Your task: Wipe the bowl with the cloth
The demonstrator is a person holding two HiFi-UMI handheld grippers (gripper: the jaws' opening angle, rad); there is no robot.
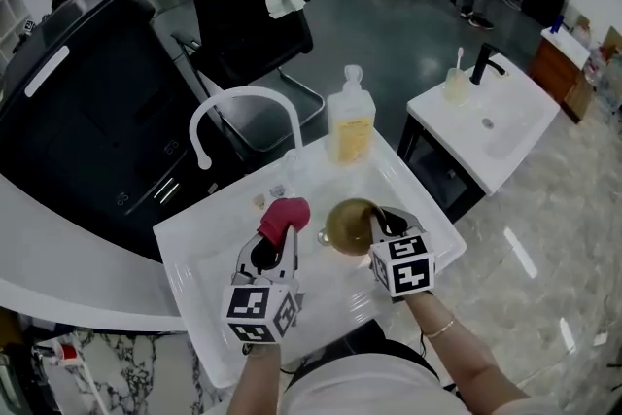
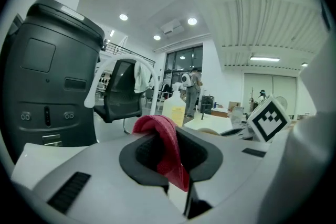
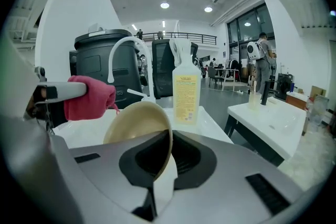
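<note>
Cloth (image 2: 164, 140) and bowl (image 3: 137, 124) are each gripped and held up above the white sink surface (image 1: 194, 253), so this looks like the step just ahead of the wiping itself. The left gripper (image 1: 280, 233) has its fingers pinched narrow on the red cloth, which bunches out past the tips. The right gripper (image 3: 157, 178) has its fingers closed on the rim of the tan bowl, tilting it on edge with its hollow turned towards the cloth. In the head view the two are near each other but apart. The next move probably calls for bringing the bunched cloth into the hollow and rubbing round it while the right grip keeps the bowl steady. The stretch of rim inside the fingers is hidden, as is the bowl's underside. Whether the bowl is wet or soiled is hard to make out, and the cloth's full size is lost in the bunch.
</note>
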